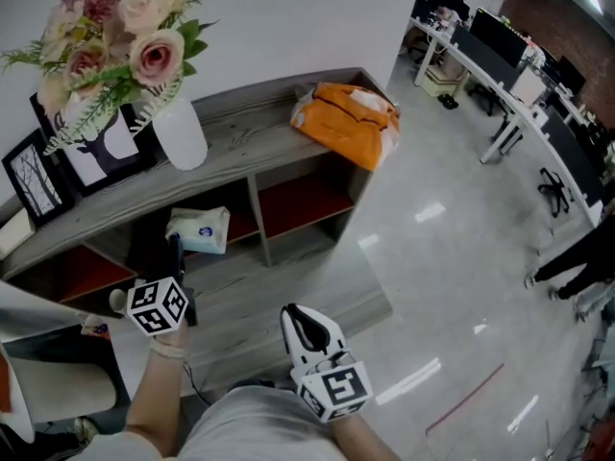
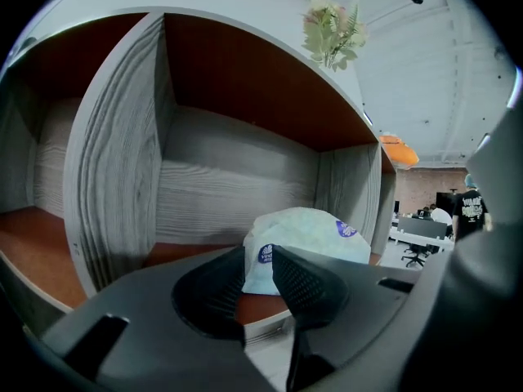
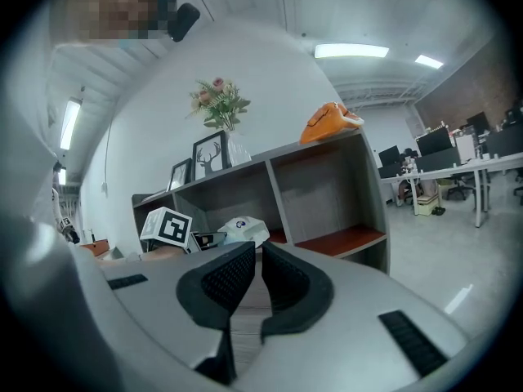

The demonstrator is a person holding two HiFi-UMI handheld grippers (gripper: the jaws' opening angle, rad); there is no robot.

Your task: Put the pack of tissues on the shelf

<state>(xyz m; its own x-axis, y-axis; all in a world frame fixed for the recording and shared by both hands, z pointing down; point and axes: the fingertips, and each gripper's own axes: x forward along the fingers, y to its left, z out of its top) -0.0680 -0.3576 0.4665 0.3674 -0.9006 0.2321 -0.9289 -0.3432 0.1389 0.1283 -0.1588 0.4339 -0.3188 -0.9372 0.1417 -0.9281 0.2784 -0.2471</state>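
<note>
While the person stands close over the low shelf [image 1: 240,128], the right tongs [image 1: 306,323] hang nearest, in front of the body over the pale floor [image 1: 432,257]. Their jaws are drawn in to a narrow slit, and the right gripper view [image 3: 257,251] shows nothing between them.

A little further forward and to the left, the left tongs [image 1: 177,246] reach toward the shelf's middle compartment, with their marker cube [image 1: 159,305] above the person's wrist. Seen from the left gripper view [image 2: 258,256], the jaws stand a modest gap apart. The pads press on nothing, and the pack of tissues [image 2: 306,227] lies just beyond their tips.

The pack [image 1: 199,229] rests on the red-brown floor of that middle compartment, near the front edge and between two grey wood-grain dividers. It is pale blue-green with round purple marks. From the right gripper view it [image 3: 241,229] sits just beside the left tongs' cube [image 3: 167,225]. The compartment to its right holds nothing that I can see.

On the shelf's top board are a white vase [image 1: 181,133] of pink flowers [image 1: 125,27] and two framed pictures [image 1: 96,152] leaning against the wall. An orange bag [image 1: 351,118] slumps at the right end.

Far off, long white tables [image 1: 500,75] with dark monitors run along the room.
</note>
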